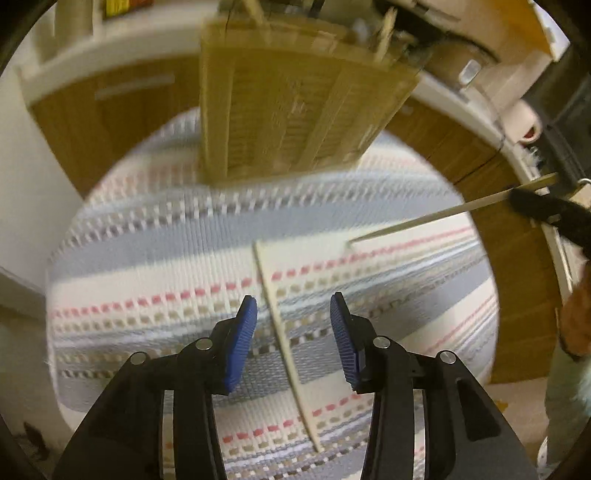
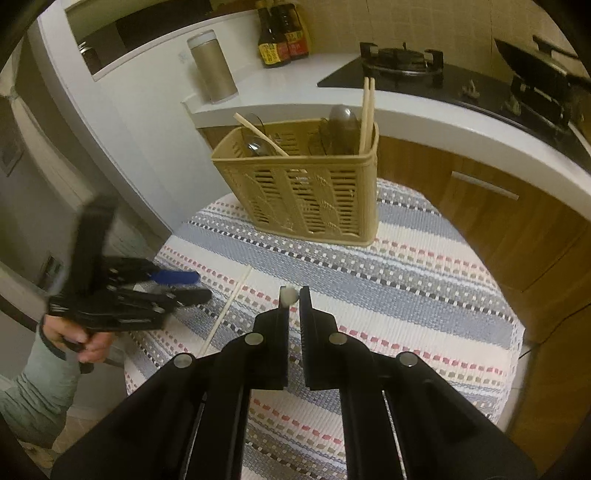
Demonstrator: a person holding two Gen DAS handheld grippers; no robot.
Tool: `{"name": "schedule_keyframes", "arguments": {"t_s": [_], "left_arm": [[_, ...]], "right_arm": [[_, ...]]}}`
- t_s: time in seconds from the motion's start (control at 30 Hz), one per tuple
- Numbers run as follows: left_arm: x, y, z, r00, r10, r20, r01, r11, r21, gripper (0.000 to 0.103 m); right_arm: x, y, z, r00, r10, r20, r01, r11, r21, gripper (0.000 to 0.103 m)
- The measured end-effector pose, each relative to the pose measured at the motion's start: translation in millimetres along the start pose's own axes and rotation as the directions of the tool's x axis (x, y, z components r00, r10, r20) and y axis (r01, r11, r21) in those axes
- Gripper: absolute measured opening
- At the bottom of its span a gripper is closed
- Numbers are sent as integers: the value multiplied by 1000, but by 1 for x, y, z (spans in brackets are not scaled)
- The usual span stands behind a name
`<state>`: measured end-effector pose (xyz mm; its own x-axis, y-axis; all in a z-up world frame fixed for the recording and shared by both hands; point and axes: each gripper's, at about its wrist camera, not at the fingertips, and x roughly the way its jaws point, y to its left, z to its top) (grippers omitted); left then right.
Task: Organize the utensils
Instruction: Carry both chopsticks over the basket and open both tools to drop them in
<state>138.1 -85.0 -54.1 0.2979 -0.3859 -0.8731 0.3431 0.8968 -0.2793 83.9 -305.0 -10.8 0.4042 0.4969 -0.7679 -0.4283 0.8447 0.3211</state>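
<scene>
A tan slotted utensil basket stands at the far side of a round table with a striped cloth; it holds chopsticks and dark spoons. It also shows blurred in the left wrist view. A pale chopstick lies on the cloth between the open blue-padded fingers of my left gripper; it also shows in the right wrist view. My right gripper is shut on another chopstick, seen end-on and, in the left wrist view, held above the cloth.
A white kitchen counter curves behind the table with a steel canister, sauce bottles and a gas hob. Wooden cabinet doors stand below it. The left gripper hovers at the table's left edge.
</scene>
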Motion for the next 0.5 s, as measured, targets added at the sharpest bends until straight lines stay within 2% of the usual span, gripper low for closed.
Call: {"name": "schedule_keyframes", "arguments": {"t_s": [0.17, 0.23, 0.27, 0.33, 0.37, 0.43, 0.5], "left_arm": [[36, -4, -1, 993, 62, -102, -59, 998, 38, 32], [46, -9, -1, 987, 104, -125, -97, 993, 62, 21], [47, -13, -1, 985, 131, -110, -122, 989, 85, 21], [49, -23, -3, 971, 221, -95, -206, 968, 145, 6], [50, -27, -4, 964, 252, -82, -236, 957, 168, 5], [50, -32, -8, 960, 275, -59, -260, 948, 186, 3], [44, -32, -10, 968, 250, -34, -242, 956, 166, 3]], "right_arm": [[-9, 5, -5, 1000, 3, 28, -3, 1000, -16, 3], [-14, 8, -7, 999, 7, 42, -6, 1000, -28, 3], [-17, 9, -8, 999, 7, 47, -6, 999, -36, 3], [-22, 12, -8, 999, 7, 54, -4, 999, -44, 3], [-24, 12, -8, 998, 13, 55, -10, 999, -44, 3], [-28, 13, -8, 998, 26, 59, -23, 999, -45, 3], [-33, 12, -8, 997, 48, 61, -45, 998, -37, 3]]}}
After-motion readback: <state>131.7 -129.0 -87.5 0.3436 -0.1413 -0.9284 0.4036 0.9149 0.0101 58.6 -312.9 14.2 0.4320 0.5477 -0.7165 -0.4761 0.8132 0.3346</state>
